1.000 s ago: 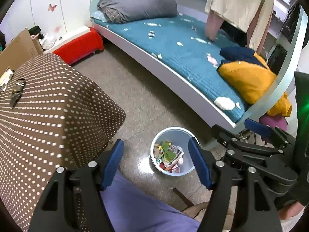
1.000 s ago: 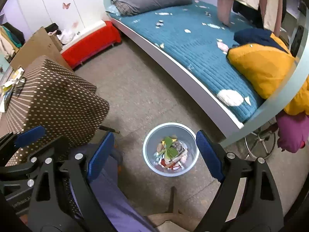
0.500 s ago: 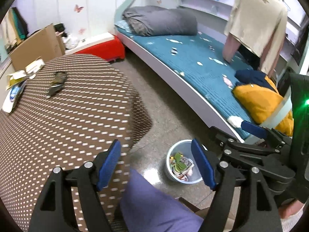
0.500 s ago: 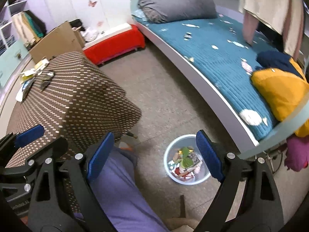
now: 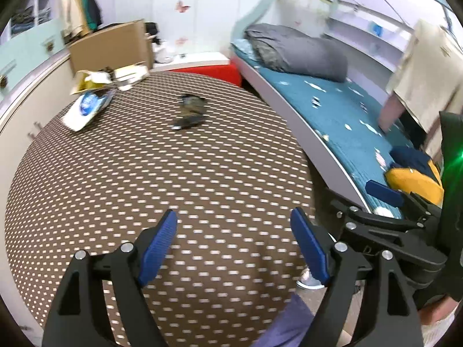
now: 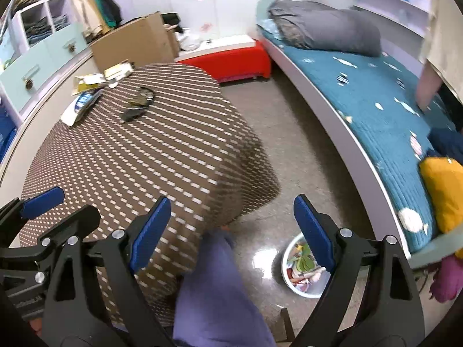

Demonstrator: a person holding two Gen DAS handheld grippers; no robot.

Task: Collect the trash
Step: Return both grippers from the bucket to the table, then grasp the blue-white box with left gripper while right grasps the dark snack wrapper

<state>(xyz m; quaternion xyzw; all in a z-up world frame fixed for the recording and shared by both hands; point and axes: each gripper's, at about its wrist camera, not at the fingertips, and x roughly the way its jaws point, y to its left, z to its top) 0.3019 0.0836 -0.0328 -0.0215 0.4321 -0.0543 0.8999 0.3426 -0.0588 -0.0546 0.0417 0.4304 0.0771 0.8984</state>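
- trash sits in two places: some is already in one pale round bin (image 6: 301,286) on the floor, and more lies loose on the table (image 5: 162,179) with the brown dotted cloth.
- on the table, at its far end, i count one dark crumpled wrapper (image 5: 193,104), one flat dark piece (image 5: 187,122) just beside it, one white and blue packet (image 5: 86,110), and a small heap of yellow and white papers (image 5: 95,82) at the far edge; the motion blur keeps me from counting the heap.
- the bin stands on the floor beyond the table's near corner, between the table and the bed (image 6: 376,110); it holds mixed scraps, green and red among them.
- two grippers, one in each hand, both over the near end of the table.
- left gripper (image 5: 234,245): its jaws have just been opening and stand wide, nothing between them, only the cloth seen below.
- right gripper (image 6: 231,231): jaws spread wide, empty, looking down past the table's corner toward the bin.
- one purple trouser leg (image 6: 214,295) of the person shows below the right gripper, at the table's near edge.
- past the table's far end: one cardboard box (image 6: 136,43) and one red bench (image 6: 228,60).
- on the bed: one grey rolled quilt (image 6: 327,29), one yellow cushion (image 6: 442,190), and many small white scraps too scattered to count.
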